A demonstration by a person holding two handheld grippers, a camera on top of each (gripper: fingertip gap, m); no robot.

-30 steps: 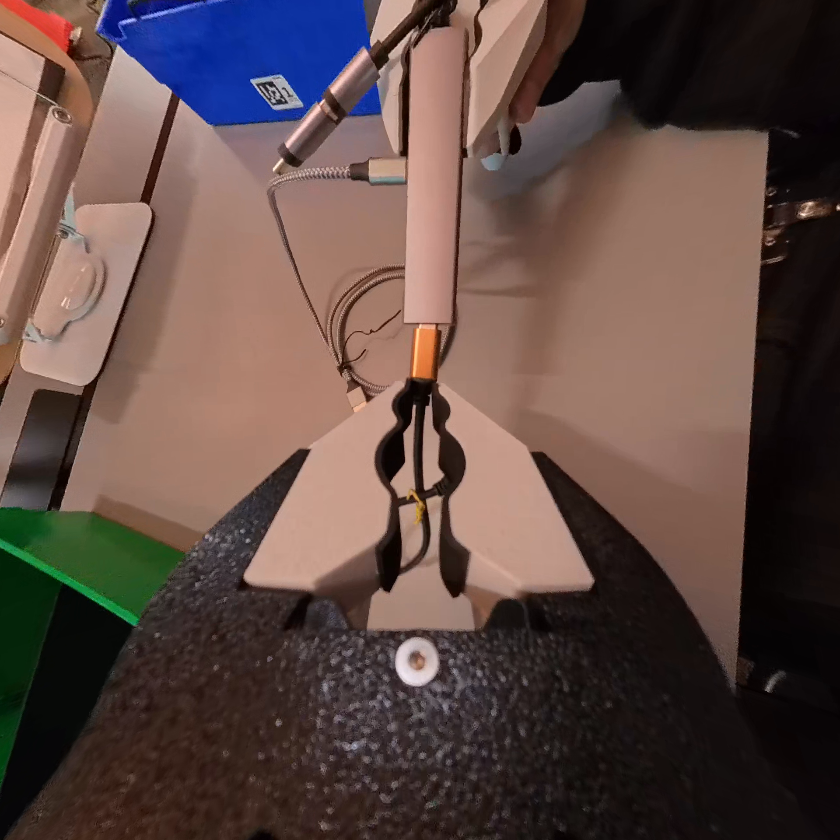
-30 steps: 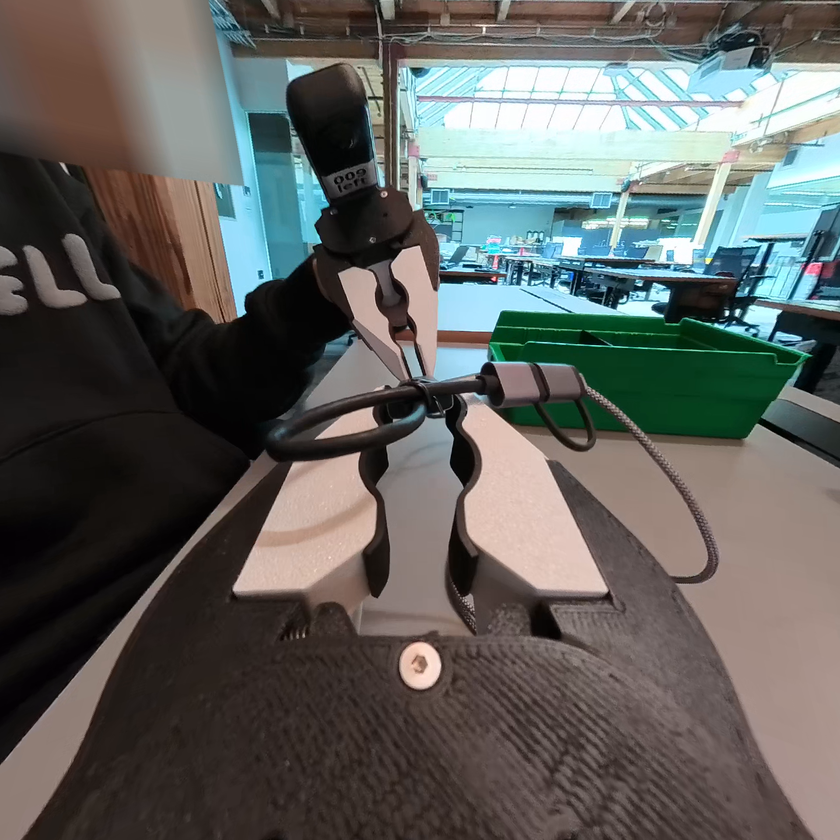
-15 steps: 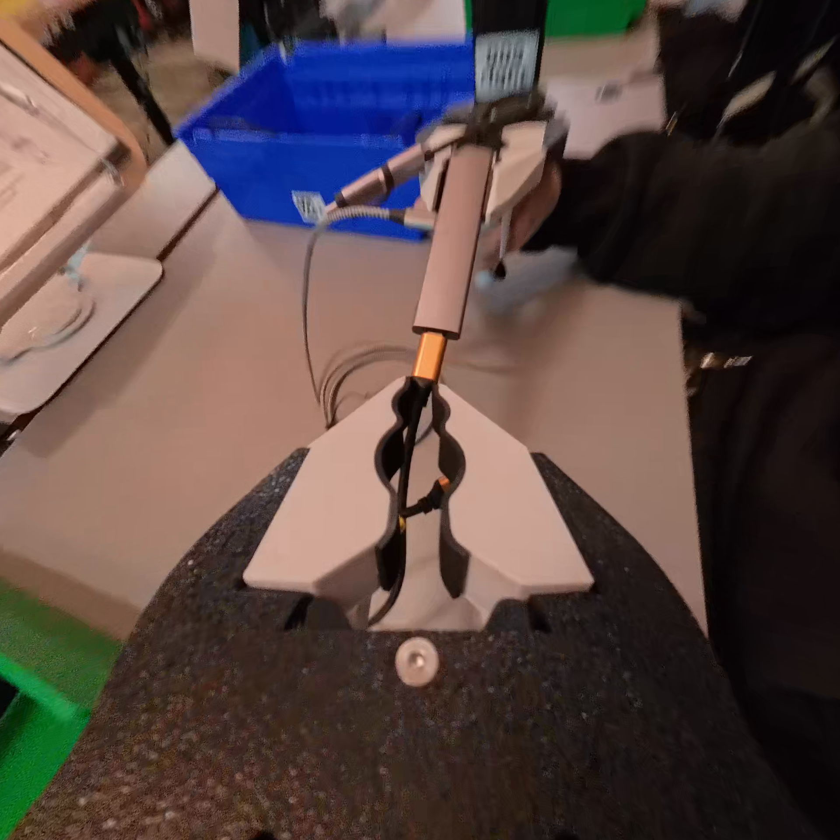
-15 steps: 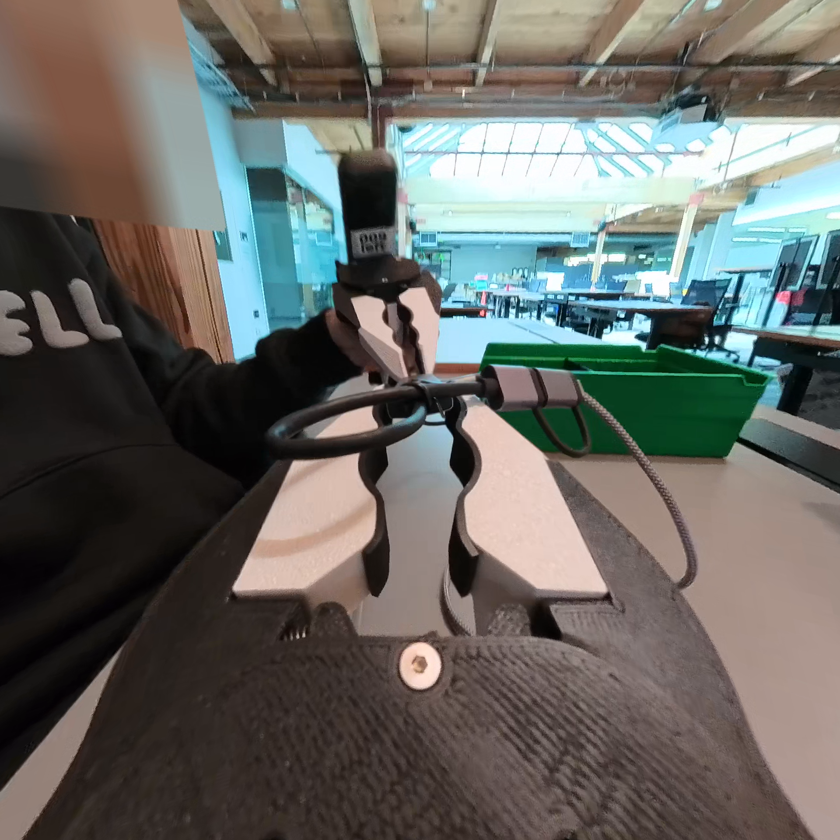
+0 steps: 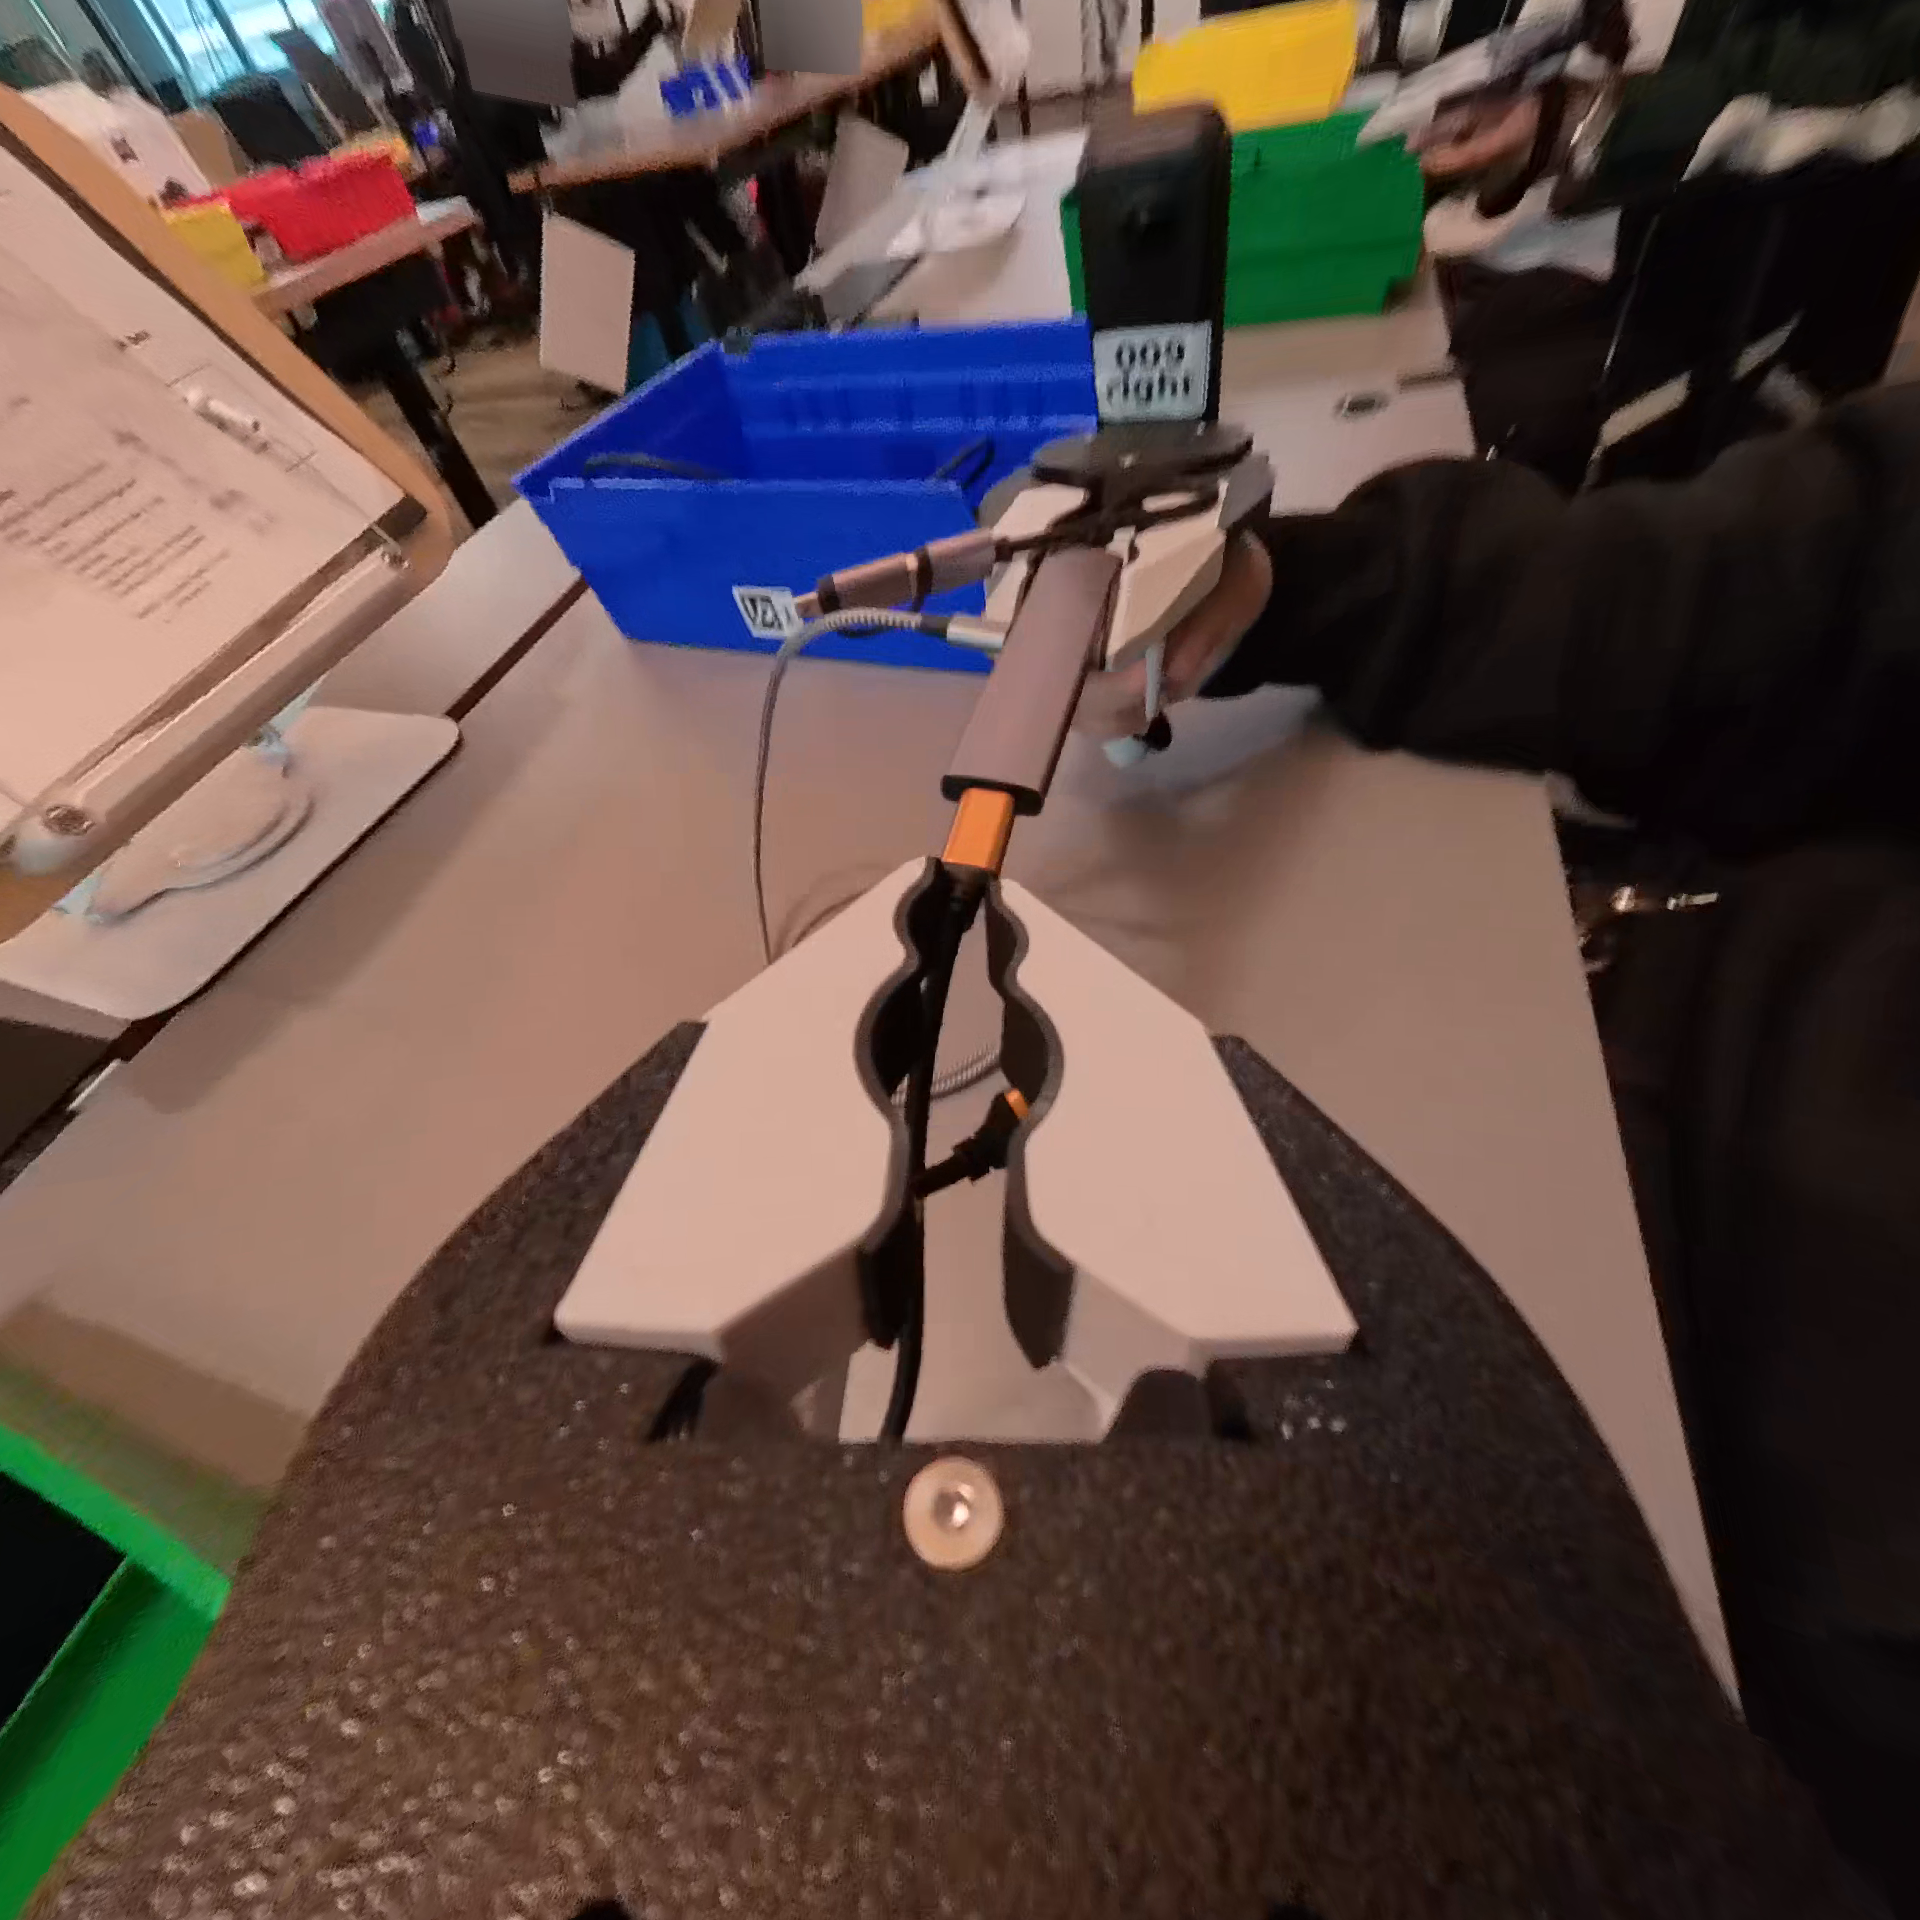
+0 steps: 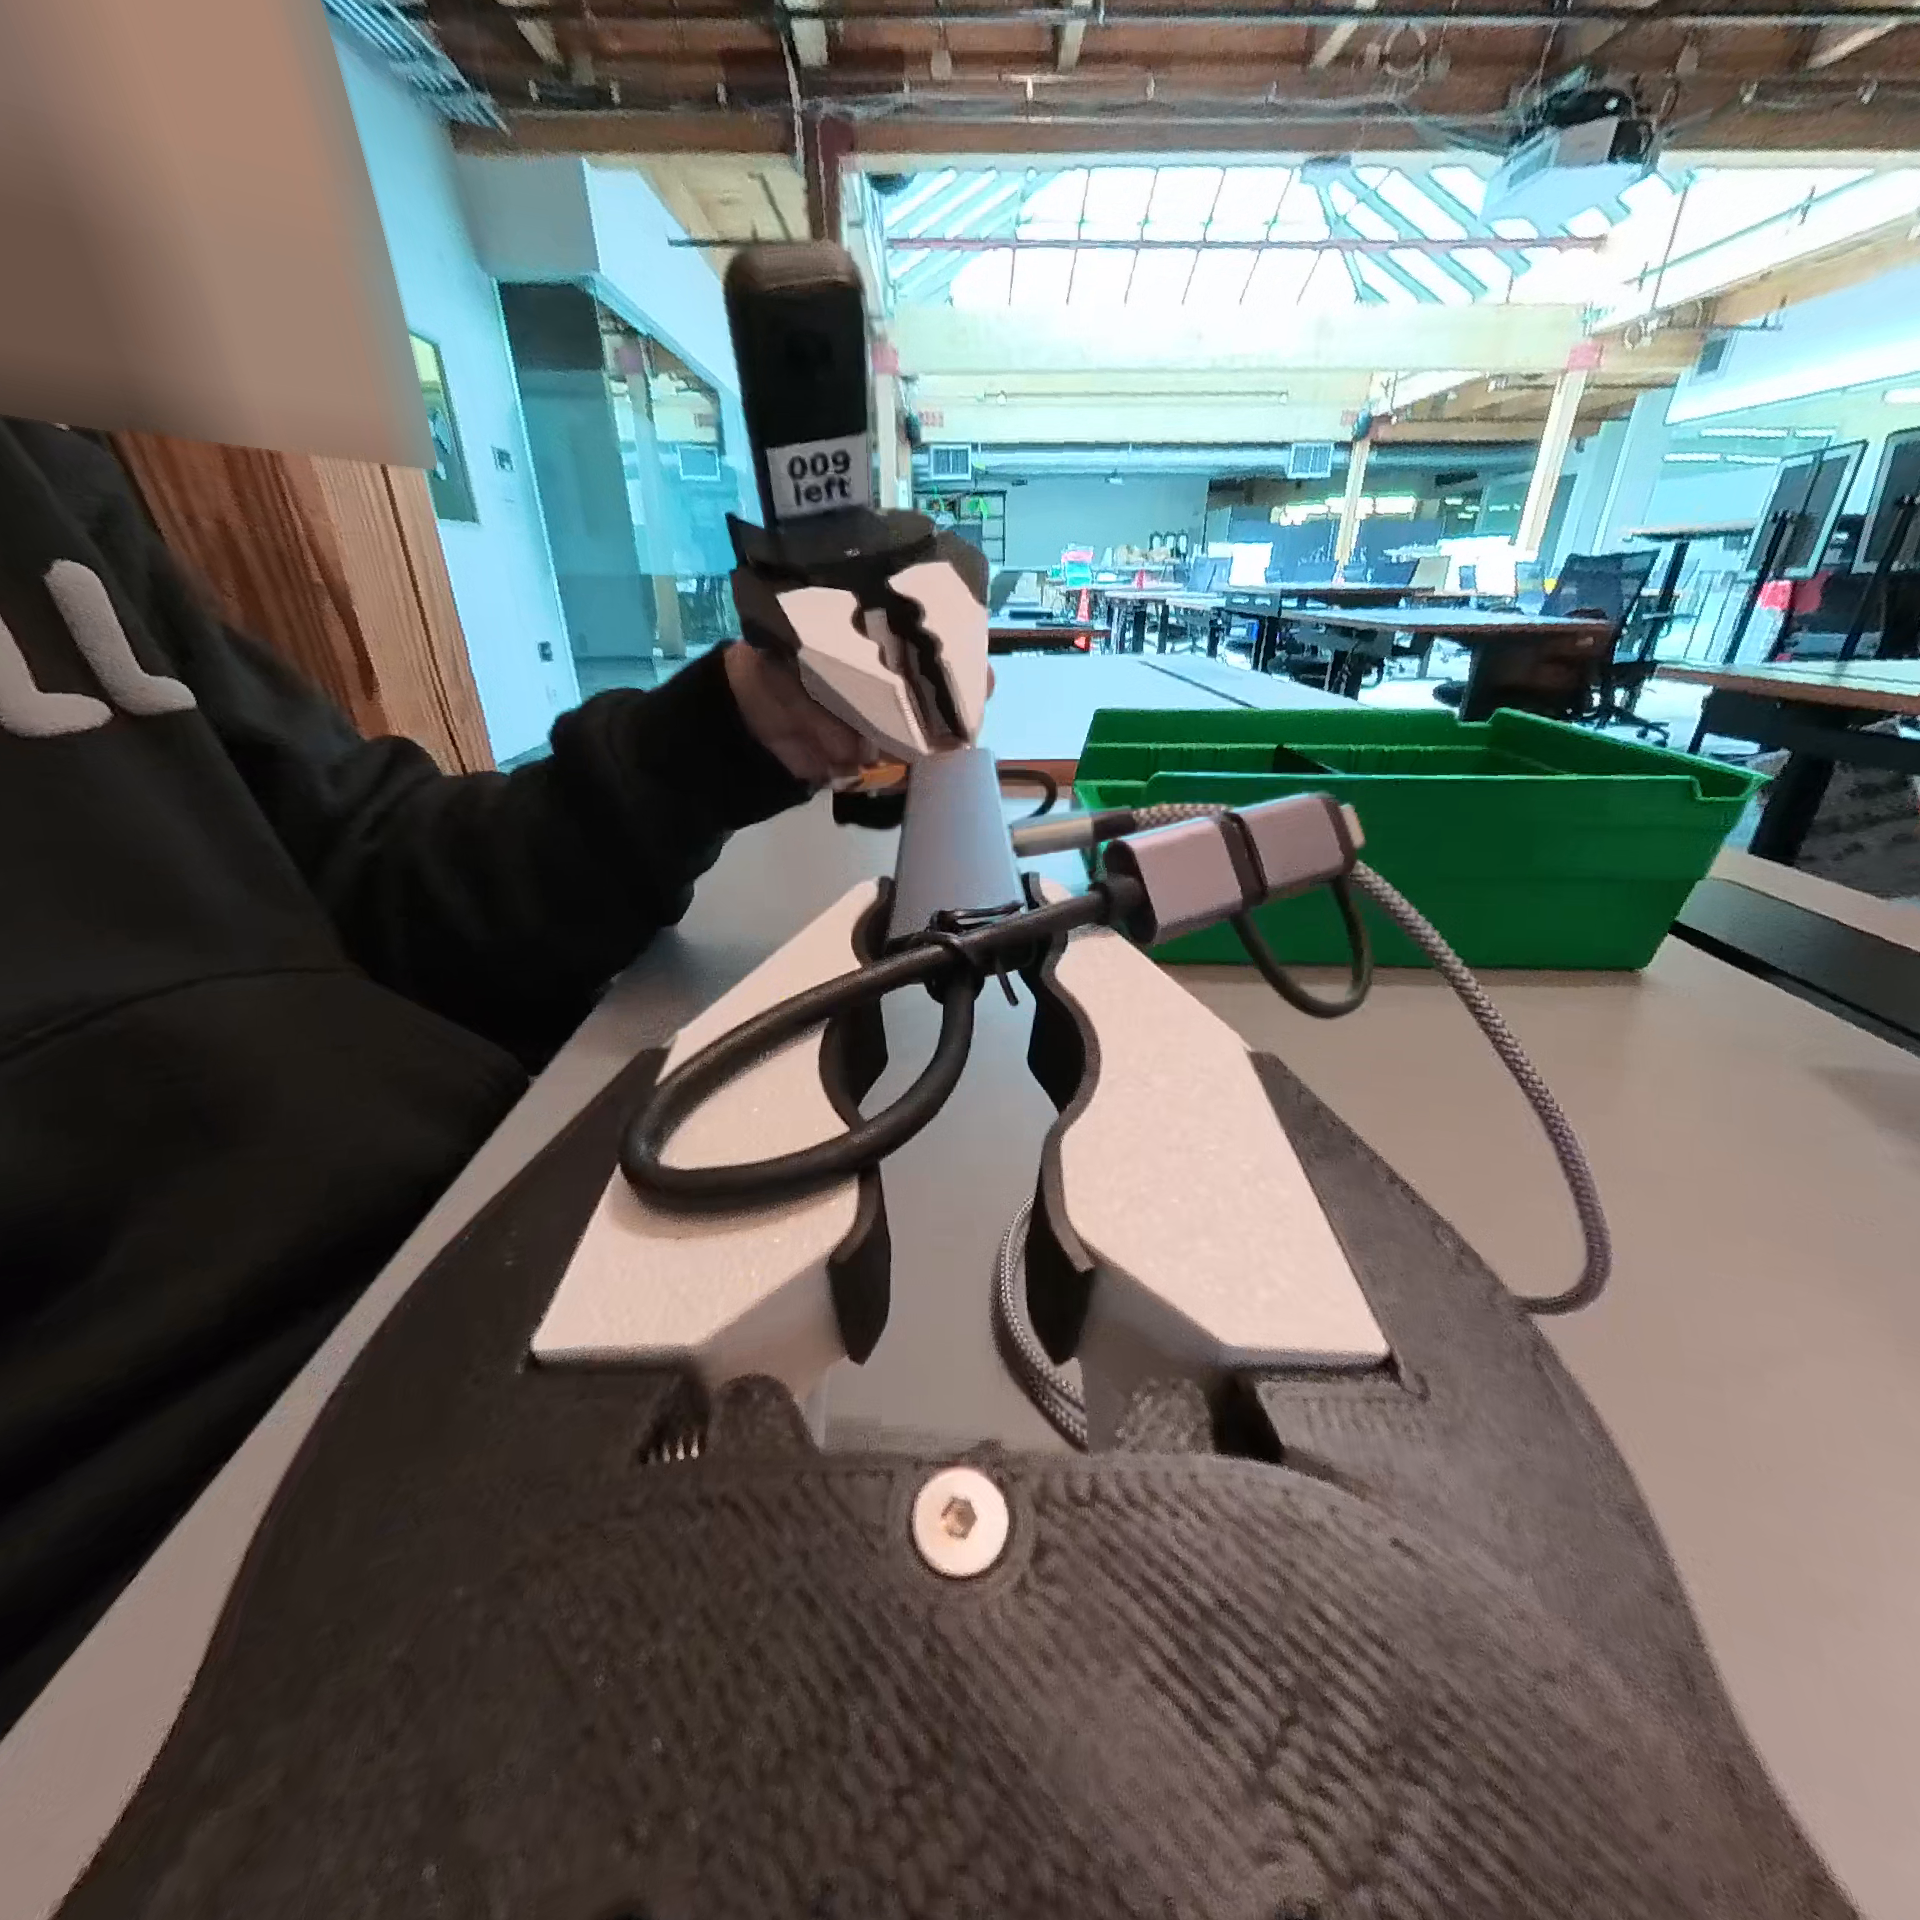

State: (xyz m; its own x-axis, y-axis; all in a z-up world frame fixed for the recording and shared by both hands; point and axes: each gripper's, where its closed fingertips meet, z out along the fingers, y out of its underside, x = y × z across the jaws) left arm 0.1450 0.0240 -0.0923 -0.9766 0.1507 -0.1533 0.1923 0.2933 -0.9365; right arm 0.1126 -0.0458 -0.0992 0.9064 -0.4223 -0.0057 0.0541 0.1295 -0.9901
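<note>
My left gripper (image 5: 954,883) is shut on a thin black cable (image 5: 914,1195) just behind its orange plug (image 5: 977,826). The plug sits in the end of a grey hub (image 5: 1023,675). My right gripper (image 5: 1070,623) holds the hub's far end above the table. In the right wrist view, my right gripper (image 6: 951,904) is shut on the grey hub (image 6: 951,831), with the left gripper (image 6: 935,727) at the hub's other end. The hub's black lead (image 6: 790,1091) loops over the left finger and ends in a grey connector (image 6: 1236,862). A braided grey cable (image 6: 1507,1091) hangs from the hub.
A blue bin (image 5: 810,488) stands behind the hub on the grey table (image 5: 520,935). A document stand (image 5: 156,468) is at the left. A green bin (image 6: 1403,831) is on the table's other end, and its corner shows in the left wrist view (image 5: 62,1662). A person's dark sleeve (image 5: 1558,623) is at the right. My right fingertips sit around 9 cm from my left ones.
Both grippers have lifted and tilted together with the hub between them, so the views look across the room instead of down at the table. Both stay shut.
</note>
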